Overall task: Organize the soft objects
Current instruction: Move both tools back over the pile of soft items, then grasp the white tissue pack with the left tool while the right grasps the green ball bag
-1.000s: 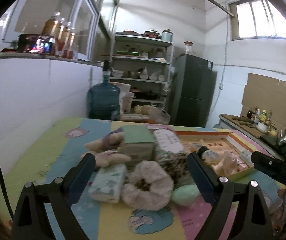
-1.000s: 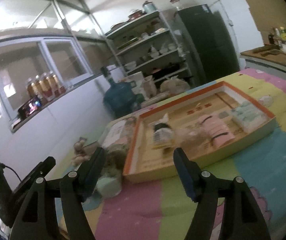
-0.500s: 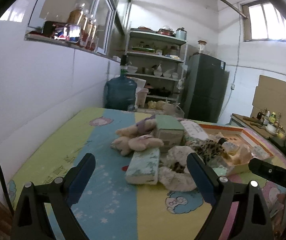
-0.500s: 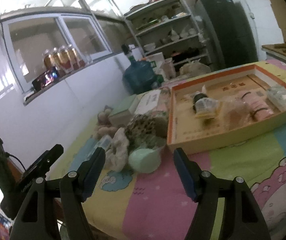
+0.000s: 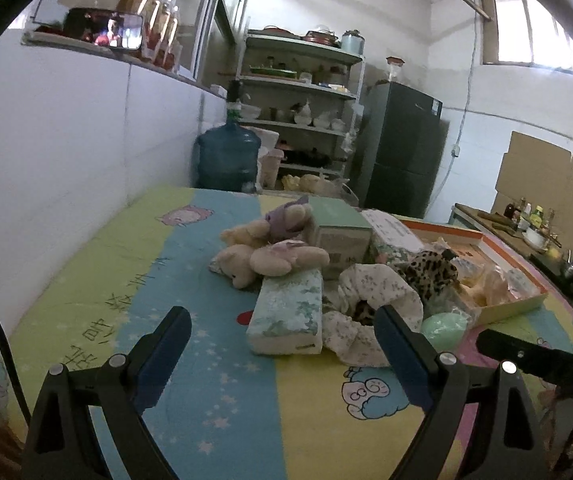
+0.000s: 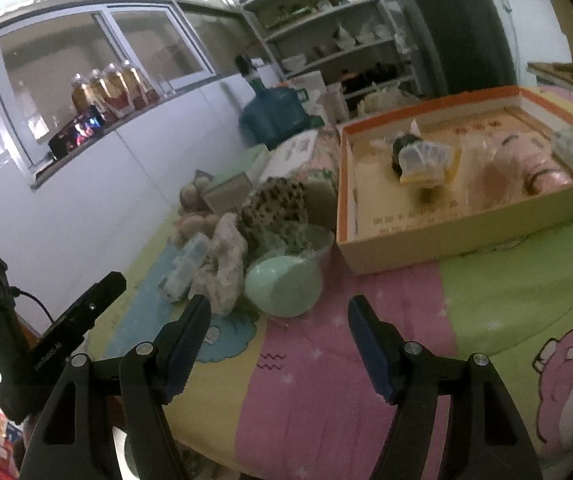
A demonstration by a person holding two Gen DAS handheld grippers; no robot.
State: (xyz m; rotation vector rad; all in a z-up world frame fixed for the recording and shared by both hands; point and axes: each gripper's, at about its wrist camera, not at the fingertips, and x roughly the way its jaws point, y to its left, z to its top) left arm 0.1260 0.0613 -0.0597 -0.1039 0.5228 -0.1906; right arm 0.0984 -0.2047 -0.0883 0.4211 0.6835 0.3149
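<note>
Nearest in the left wrist view, the left gripper [image 5: 278,344] is held low over a cartoon-printed cloth [image 5: 126,288], its jaws spread wide with nothing between them. The right gripper [image 6: 278,332] is likewise seen wide apart and empty above the pink stripe of the same cloth [image 6: 326,380]. Just ahead of the left gripper a tissue pack [image 5: 290,312] is laid flat, touched on its right by a floral scrunchie [image 5: 378,312], beside which a pale green round pouch [image 5: 444,326] is set; in the right wrist view this pouch [image 6: 284,282] is found just beyond the right fingertips. A leopard-print piece [image 5: 432,272] is piled behind the scrunchie, and two plush toys [image 5: 270,248] are heaped behind the tissue pack against a green box [image 5: 340,232]. Further right an orange-rimmed shallow box [image 6: 438,236] is seen, with wrapped items inside it. Beyond the table a blue water jug [image 5: 226,158], shelves [image 5: 302,92] and a dark fridge [image 5: 402,148] are lined against the wall.
</note>
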